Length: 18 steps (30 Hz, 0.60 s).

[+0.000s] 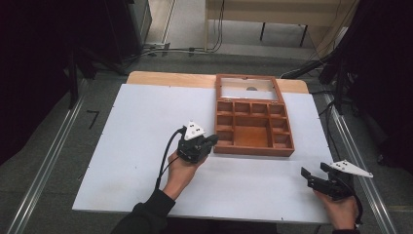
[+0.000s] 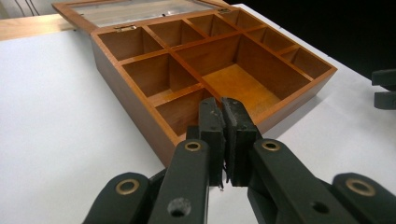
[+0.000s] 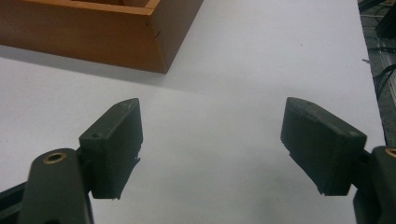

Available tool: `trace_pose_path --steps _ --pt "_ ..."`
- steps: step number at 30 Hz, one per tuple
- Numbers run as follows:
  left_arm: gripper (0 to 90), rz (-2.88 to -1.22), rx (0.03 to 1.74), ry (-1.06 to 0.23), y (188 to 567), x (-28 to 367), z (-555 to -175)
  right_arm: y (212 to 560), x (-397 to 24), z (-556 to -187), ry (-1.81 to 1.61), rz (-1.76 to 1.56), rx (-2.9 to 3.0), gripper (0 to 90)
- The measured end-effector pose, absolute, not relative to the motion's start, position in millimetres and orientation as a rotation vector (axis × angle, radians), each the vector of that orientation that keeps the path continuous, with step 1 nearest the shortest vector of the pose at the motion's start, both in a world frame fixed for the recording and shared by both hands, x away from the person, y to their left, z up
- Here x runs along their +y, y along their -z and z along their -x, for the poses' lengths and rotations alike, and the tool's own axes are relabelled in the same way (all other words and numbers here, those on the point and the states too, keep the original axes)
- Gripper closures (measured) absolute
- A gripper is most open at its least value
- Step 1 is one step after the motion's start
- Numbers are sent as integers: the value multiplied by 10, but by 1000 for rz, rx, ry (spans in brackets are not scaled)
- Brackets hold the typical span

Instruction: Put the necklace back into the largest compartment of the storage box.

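Observation:
A wooden compartment box (image 1: 253,127) lies open on the white table, its glass lid (image 1: 249,88) folded back at the far side. All its compartments (image 2: 233,79) look empty. My left gripper (image 1: 212,141) hovers at the box's near left corner, jaws pressed together with nothing between them (image 2: 223,109). My right gripper (image 1: 314,170) rests near the table's front right, jaws spread wide over bare table (image 3: 210,128). The box's near right corner (image 3: 159,42) lies ahead and to the left of it.
The white table sheet (image 1: 141,126) spreads left of the box. Its front edge runs just behind both hands. Metal rails (image 1: 48,161) flank the table; cables and a bench (image 1: 272,14) stand beyond the far edge.

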<state>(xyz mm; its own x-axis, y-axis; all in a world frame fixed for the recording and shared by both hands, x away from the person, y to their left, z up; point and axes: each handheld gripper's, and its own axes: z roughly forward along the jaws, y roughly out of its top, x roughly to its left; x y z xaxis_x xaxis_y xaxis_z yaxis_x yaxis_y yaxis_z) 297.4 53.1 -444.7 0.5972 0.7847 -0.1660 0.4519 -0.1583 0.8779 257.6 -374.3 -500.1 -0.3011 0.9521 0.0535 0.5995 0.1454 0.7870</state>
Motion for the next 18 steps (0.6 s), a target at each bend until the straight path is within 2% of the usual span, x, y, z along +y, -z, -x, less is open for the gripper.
trace_pose_path --steps 18 --pt "877 -1807 985 -404 4405 333 -3067 4999 -3740 -2576 -1012 -1479 1965 192"
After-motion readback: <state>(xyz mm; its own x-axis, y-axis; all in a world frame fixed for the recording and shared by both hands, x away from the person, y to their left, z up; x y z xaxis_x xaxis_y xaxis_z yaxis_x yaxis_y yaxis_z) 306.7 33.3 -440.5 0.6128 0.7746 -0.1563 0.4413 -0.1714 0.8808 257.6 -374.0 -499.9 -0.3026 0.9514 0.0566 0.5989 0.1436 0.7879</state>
